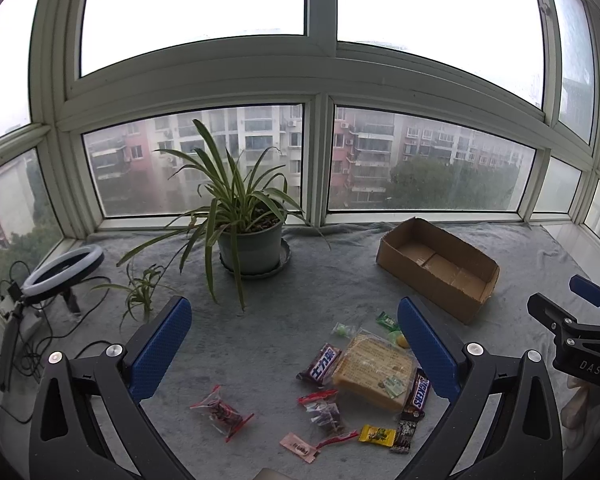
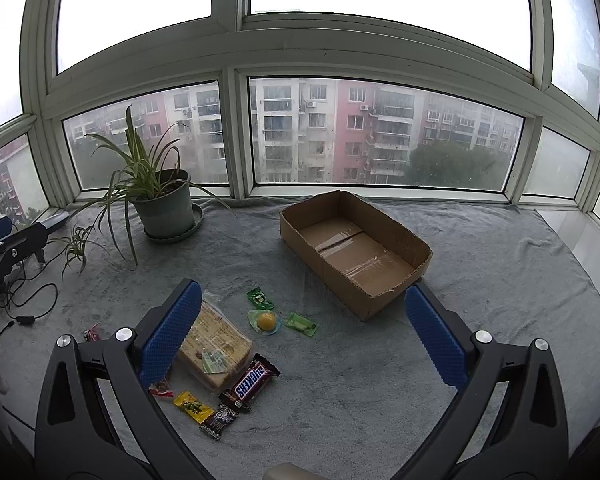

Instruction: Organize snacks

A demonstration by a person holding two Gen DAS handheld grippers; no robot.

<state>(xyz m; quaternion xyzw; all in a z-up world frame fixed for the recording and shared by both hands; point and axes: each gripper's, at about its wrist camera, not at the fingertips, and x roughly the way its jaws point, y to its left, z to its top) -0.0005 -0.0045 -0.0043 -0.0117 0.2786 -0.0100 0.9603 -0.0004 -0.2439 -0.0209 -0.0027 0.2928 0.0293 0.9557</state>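
You have not put any snack away yet, as far as the pictures show. The brown cardboard box [image 2: 356, 248] sits at the far right on the grey blanket [image 2: 500, 280], and nothing is inside it. All the snacks lie in a loose pile nearer to you and to the left of the box: the wrapped bread slab [image 2: 216, 344], the brown Snickers bar [image 2: 252, 382], the small yellow packet [image 2: 192, 405], the green candies [image 2: 300, 323]. Your left gripper [image 1: 296, 348] and right gripper [image 2: 304, 336] both hang above the blanket with fingers spread wide, holding nothing. Every snack is left to move.
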